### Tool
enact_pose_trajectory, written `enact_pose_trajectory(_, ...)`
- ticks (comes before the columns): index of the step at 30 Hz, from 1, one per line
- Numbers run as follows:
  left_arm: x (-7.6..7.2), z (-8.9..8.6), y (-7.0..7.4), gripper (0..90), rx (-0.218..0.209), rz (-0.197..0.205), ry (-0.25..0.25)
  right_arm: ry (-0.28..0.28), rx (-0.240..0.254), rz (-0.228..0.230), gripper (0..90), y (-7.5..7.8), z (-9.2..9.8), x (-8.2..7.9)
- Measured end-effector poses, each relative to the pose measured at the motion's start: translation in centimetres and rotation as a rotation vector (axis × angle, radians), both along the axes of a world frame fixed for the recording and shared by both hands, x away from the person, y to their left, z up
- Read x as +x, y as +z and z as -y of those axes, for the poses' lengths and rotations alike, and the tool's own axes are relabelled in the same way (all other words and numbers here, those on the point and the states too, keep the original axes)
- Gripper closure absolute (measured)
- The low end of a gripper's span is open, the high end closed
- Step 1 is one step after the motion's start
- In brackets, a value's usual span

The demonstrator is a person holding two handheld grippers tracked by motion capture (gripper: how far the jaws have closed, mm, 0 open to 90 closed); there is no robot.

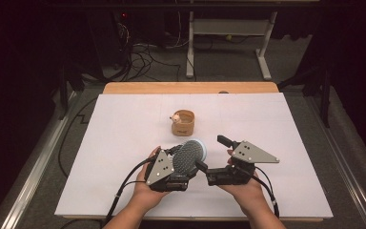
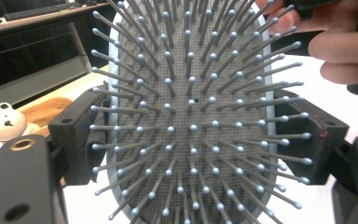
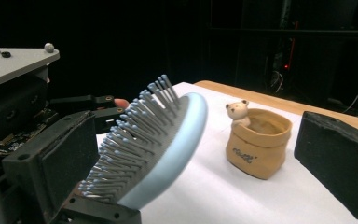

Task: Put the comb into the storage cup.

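High view: hairbrush [image 1: 189, 156] held up off the bench [image 1: 124, 143] near the front edge, left gripper [image 1: 174, 157] clamped across the paddle head; handle [image 1: 201, 166] runs toward the right gripper [image 1: 219, 160], whose fingers stand wide.

Left gripper view: fingers [image 2: 77, 140] grip both rims of the head. Looks light; rigid shell, flexible bristles, so hold rims or handle.

Right gripper view: nothing gripped; bear pouch [image 3: 258, 140] stands behind, apart. Smooth plastic back may slip.

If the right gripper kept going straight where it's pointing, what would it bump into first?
Probably the hairbrush, whose head lies close ahead between the right gripper and its open jaws; the bear pot stands farther off.
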State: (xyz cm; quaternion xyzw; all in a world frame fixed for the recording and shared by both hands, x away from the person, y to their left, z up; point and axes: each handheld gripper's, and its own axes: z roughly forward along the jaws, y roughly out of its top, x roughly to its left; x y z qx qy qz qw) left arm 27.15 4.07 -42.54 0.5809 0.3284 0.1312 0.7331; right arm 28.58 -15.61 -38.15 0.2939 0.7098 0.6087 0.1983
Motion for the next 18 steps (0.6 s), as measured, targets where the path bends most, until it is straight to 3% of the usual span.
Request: enact_pose_trajectory(18,-0.6,0.7,0.0,20.6,0.008,0.011,-0.021,0.060,0.002,-0.051,2.2,-1.0,-1.8,0.3)
